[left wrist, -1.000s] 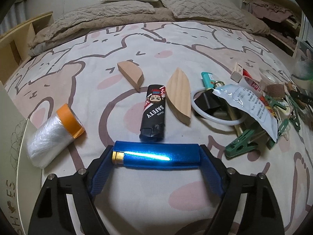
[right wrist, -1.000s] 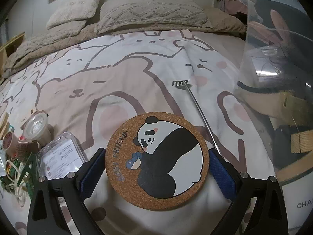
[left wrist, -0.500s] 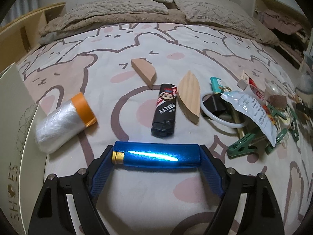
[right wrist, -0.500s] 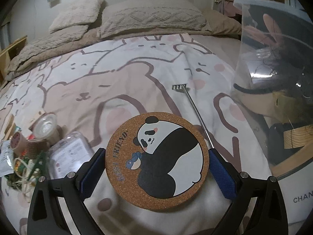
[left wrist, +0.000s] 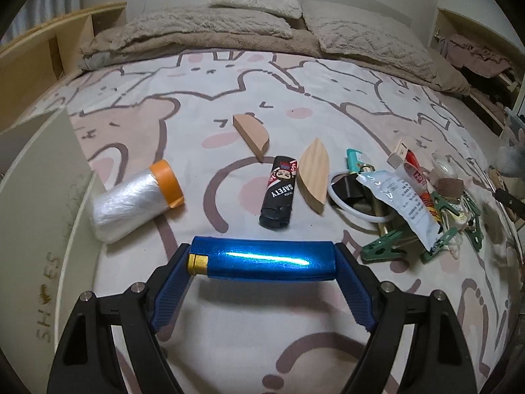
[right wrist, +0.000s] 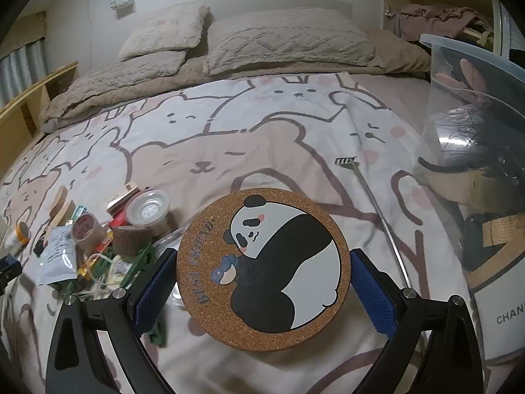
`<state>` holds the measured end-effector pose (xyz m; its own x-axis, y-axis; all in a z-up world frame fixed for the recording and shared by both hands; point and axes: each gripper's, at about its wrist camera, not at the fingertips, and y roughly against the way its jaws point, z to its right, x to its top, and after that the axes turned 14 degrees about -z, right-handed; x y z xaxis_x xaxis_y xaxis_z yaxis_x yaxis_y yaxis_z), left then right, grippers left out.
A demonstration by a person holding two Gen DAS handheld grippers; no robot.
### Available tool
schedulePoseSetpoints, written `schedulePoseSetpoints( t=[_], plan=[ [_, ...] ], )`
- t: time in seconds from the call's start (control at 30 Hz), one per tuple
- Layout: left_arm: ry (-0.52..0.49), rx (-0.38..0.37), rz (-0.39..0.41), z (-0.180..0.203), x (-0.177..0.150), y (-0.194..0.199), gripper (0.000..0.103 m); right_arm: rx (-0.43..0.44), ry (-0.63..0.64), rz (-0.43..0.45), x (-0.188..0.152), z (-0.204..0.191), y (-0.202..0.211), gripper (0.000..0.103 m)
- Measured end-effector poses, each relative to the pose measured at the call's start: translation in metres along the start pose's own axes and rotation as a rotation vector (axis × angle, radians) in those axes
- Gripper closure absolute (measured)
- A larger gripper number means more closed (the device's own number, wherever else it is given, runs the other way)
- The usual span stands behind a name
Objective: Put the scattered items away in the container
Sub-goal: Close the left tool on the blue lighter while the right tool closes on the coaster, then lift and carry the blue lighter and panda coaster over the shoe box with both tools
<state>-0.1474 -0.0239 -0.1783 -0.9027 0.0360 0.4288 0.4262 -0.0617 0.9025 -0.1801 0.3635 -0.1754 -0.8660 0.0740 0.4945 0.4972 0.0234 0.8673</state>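
Left gripper [left wrist: 262,259]: we see both blue pads clamped on the ends of a metallic blue lighter [left wrist: 262,258], held crosswise above the bedspread [left wrist: 295,105], gold cap toward the left pad.

Right gripper [right wrist: 264,274]: pads pressed on opposite edges of a round cork coaster [right wrist: 264,272] with a panda print and "BEST FRIEND" text, held flat over the bed.

Just beyond the blue lighter we see a black lighter [left wrist: 278,197] marked SAFETY lying on the bedspread. Beside it on the right is a pointed wooden piece [left wrist: 314,174]; behind it, a half-round wooden piece [left wrist: 252,133]. Toward the left edge of the bed lies a plastic film roll [left wrist: 131,205] with an orange end.

Toward the right edge in the left wrist view sits a pile: white ring [left wrist: 356,202], foil sachet [left wrist: 402,202], green clips [left wrist: 382,246], other bits we can't identify.

Right wrist view shows the same pile at left, with a tape roll [right wrist: 84,231] and a clear lidded cup [right wrist: 148,208]. A metal telescopic back scratcher [right wrist: 374,208] lies just past the coaster. The clear plastic container [right wrist: 469,105] stands at the bed's right edge, already holding items; contents are unclear.
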Motion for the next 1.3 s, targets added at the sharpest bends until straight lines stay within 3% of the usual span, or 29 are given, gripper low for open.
schedulePoseSetpoints(
  t=[0.13,0.67,0.97,1.3],
  plan=[
    [-0.018,0.038,0.028,0.001,-0.004,0.010,0.019,0.029,0.010,0.009,-0.004,-0.010,0.008,0.003],
    [0.050,-0.007,0.140,-0.013,-0.014,0.061,0.019,0.104,0.114,0.070,-0.019,-0.064,0.040,0.003],
    [0.067,0.046,0.245,-0.007,-0.018,0.094,0.019,0.142,0.159,0.181,-0.015,-0.096,0.072,0.003],
    [0.160,0.089,0.366,-0.020,-0.025,0.139,0.019,0.192,0.191,0.234,-0.006,-0.131,0.091,0.003]
  ],
)
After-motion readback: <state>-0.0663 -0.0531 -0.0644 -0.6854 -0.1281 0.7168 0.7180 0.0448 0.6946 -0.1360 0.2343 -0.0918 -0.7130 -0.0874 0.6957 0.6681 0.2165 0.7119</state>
